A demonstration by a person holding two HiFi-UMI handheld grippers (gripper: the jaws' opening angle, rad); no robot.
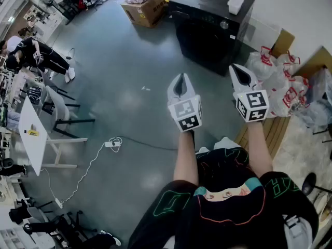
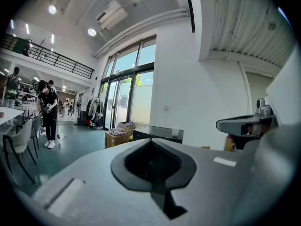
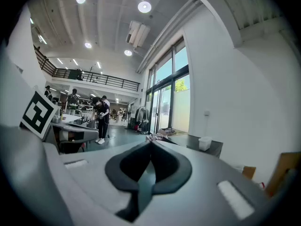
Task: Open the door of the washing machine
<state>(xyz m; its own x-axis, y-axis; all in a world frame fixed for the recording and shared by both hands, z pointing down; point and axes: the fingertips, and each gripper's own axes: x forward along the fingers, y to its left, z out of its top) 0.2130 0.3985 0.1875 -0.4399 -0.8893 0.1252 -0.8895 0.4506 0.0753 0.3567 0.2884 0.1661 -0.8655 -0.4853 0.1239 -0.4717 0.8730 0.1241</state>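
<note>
Open floor (image 1: pixel 129 82) fills the centre of the head view and gives free passage from the left gripper (image 1: pixel 181 85) and right gripper (image 1: pixel 240 74) to the washing machine (image 1: pixel 207 32) front.

Obstacles:
- Cardboard box (image 1: pixel 144 10), just left of the machine, at the top.
- Plastic bags (image 1: pixel 275 79), piled beside the machine, at right.
- Cable (image 1: pixel 98 160) on the floor, lower left.
- Chairs (image 1: pixel 59 108) and counter (image 1: pixel 33 149), far left.

Your left gripper (image 1: pixel 181 78) and right gripper (image 1: pixel 237 69): white shells, black jaws, a black-and-white marker cube (image 1: pixel 185 114) each. Your top (image 1: pixel 228 201): black, green and pink outline graphics.
</note>
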